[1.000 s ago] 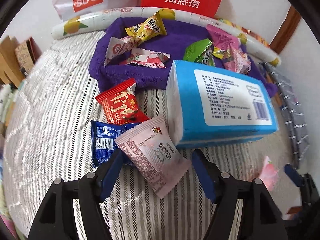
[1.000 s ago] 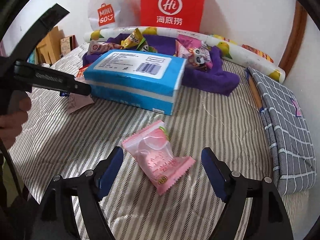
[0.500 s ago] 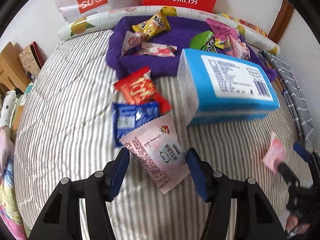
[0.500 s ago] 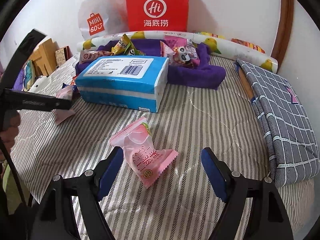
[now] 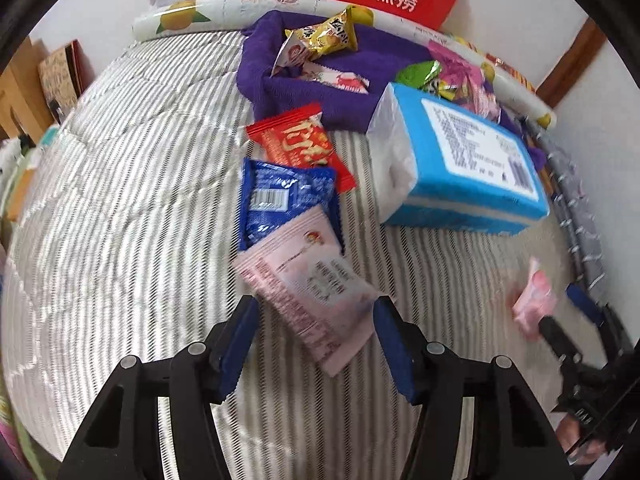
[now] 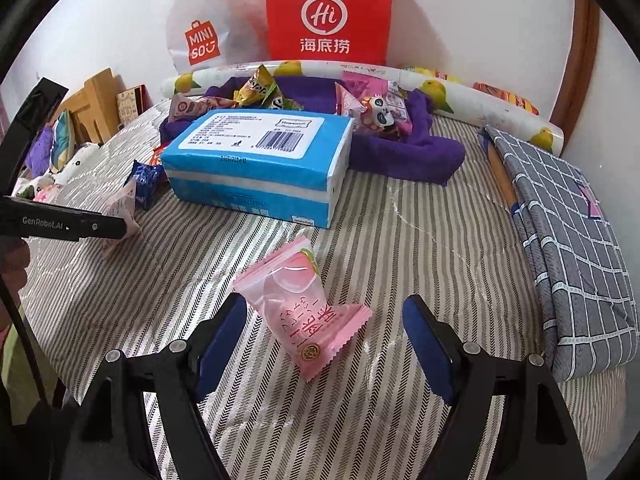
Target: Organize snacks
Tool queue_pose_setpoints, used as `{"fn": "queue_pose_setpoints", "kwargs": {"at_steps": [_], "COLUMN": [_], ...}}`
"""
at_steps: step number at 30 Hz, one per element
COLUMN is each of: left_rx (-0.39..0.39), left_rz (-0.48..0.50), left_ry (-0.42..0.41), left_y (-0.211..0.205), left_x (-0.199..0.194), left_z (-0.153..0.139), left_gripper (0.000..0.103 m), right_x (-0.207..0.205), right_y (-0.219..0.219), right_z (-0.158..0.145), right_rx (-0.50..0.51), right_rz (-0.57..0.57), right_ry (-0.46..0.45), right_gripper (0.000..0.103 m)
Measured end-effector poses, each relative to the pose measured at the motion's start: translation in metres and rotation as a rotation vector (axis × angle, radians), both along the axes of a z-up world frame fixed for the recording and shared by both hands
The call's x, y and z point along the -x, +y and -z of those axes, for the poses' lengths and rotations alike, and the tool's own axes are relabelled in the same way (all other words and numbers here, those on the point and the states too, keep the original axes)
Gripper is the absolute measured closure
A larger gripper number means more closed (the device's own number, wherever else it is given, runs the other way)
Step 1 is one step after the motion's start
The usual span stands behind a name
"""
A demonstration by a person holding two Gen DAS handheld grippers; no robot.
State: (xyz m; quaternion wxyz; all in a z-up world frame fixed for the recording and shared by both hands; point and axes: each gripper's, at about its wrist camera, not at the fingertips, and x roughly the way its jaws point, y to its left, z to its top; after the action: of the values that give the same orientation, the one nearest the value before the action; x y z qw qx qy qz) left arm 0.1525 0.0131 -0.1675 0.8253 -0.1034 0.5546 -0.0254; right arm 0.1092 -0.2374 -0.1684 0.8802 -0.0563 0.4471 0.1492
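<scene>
Between the spread blue fingers of the left gripper [image 5: 316,308]: a pale pink packet [image 5: 308,280], flat on the striped bed cover [image 5: 120,200]. Not pinched. One corner close to the right-side finger, the near end poking back past the tips. Lies partly over a blue packet [image 5: 280,200] just behind. Behind that and touching it, a red packet [image 5: 300,144], top edge right at the purple towel [image 5: 360,96]. More snacks piled on the towel: yellow, green and pink ones.

Right of the three packets, a blue tissue box [image 5: 460,160], with only a thin strip of bare cover between. Left of the packets, lots of open striped cover, all the way out to the side of the bed.

Over at the right gripper [image 6: 324,308], fingers spread wide too, pinching nothing. Between them, a bright pink packet [image 6: 304,312], puffed up, lying at a slant. Left-side finger just beside its edge; cannot tell if touching. Big gap on the right-side finger's side. Bare cover from this packet back to the tissue box, and across to a grey checked cloth [image 6: 568,240] folded along the right edge of the bed.

Along the back edge, a long roll with lemon pictures [image 6: 440,92]. Behind it, against the wall, a red paper bag [image 6: 328,12] and a white plastic bag [image 6: 204,36].
</scene>
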Motion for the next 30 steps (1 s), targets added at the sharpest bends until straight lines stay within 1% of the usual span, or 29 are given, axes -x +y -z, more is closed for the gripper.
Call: {"fn": "queue_pose_setpoints", "kwargs": {"at_steps": [3,6,7,8,12,15,16,19,22,23,24,27,30], "left_rx": [0.009,0.033,0.036,0.033,-0.008,-0.046,-0.051,-0.082,-0.092,-0.096,-0.104,-0.054,-0.030], "left_rz": [-0.022,-0.022,-0.009,0.001,0.036,0.065,0.075,0.092,0.105,0.108,0.107,0.102,0.092], "left_ry": [-0.006,-0.048,-0.052,-0.050,-0.053,-0.056,-0.063,-0.080,-0.092,-0.095,-0.097,-0.094,-0.090], "left_y": [-0.002,-0.004,-0.005,-0.006,-0.007,-0.011,-0.012,-0.016,-0.017,-0.016,-0.014,-0.004,0.004], "left_x": [-0.008,-0.011,-0.011,-0.012,-0.008,-0.004,-0.003,-0.001,0.000,0.000,0.001,0.002,0.004], "left_z": [0.004,0.002,0.002,0.002,0.003,0.004,0.004,0.006,0.006,0.006,0.005,0.003,0.002], "left_gripper": [0.042,0.046,0.055,0.057,0.057,0.053,0.050,0.049,0.050,0.056,0.058,0.060,0.061], "right_x": [-0.001,-0.002,-0.002,-0.003,-0.004,-0.006,-0.007,-0.009,-0.011,-0.011,-0.012,-0.012,-0.008], "right_y": [0.002,0.004,0.003,0.003,0.000,0.000,0.001,0.007,0.013,0.014,0.016,0.019,0.023], "right_z": [-0.002,-0.002,-0.001,-0.001,0.000,0.002,0.003,0.006,0.011,0.013,0.017,0.024,0.027], "right_rx": [0.004,0.017,0.019,0.024,0.030,0.031,0.028,0.036,0.069,0.075,0.087,0.110,0.127], "right_rz": [-0.004,-0.008,-0.008,-0.004,0.007,0.008,0.006,-0.008,-0.014,-0.017,-0.018,-0.027,-0.045], "right_ry": [0.001,0.005,0.007,0.010,0.018,0.027,0.032,0.040,0.049,0.051,0.063,0.084,0.081], "right_gripper": [0.023,0.023,0.023,0.023,0.023,0.023,0.023,0.023,0.023,0.023,0.023,0.023,0.024]}}
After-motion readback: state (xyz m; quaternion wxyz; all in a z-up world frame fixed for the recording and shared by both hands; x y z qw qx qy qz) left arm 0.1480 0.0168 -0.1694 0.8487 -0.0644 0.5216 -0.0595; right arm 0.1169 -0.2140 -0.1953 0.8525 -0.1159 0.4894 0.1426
